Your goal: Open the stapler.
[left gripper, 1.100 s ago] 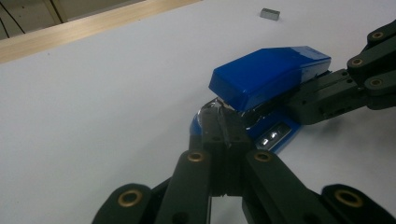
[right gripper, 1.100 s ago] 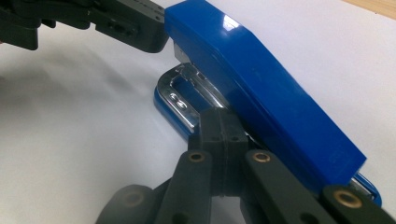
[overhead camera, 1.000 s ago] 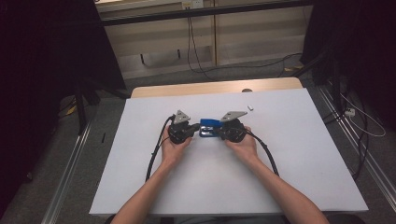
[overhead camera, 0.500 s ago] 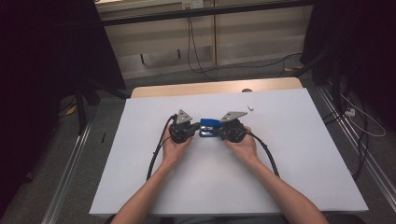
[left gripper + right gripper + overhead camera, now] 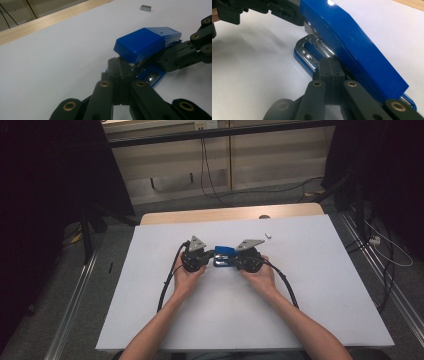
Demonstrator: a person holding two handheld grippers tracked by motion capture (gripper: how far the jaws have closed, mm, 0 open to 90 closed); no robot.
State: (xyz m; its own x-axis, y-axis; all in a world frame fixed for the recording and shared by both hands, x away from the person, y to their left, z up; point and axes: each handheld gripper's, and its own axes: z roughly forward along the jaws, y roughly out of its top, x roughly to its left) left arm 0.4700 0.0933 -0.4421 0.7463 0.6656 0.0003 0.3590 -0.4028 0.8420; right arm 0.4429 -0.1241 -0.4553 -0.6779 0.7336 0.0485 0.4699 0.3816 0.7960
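Note:
A blue stapler (image 5: 224, 252) lies on the white table top (image 5: 310, 295) between my two grippers. Its blue cover (image 5: 147, 41) is tilted up off the chrome and blue base (image 5: 305, 53). My left gripper (image 5: 214, 257) is shut, and its joined tips (image 5: 120, 71) touch the stapler's near end under the cover. From the other side comes my right gripper (image 5: 231, 260), also shut, with its tips (image 5: 330, 67) pushed in below the cover against the metal rail. Nothing shows between either pair of pads. A hand holds each gripper.
A small grey block (image 5: 268, 235) lies on the table behind the right gripper, also seen in the left gripper view (image 5: 145, 8). A wooden strip (image 5: 230, 214) runs along the table's far edge. Black cables (image 5: 167, 285) trail back from both grippers.

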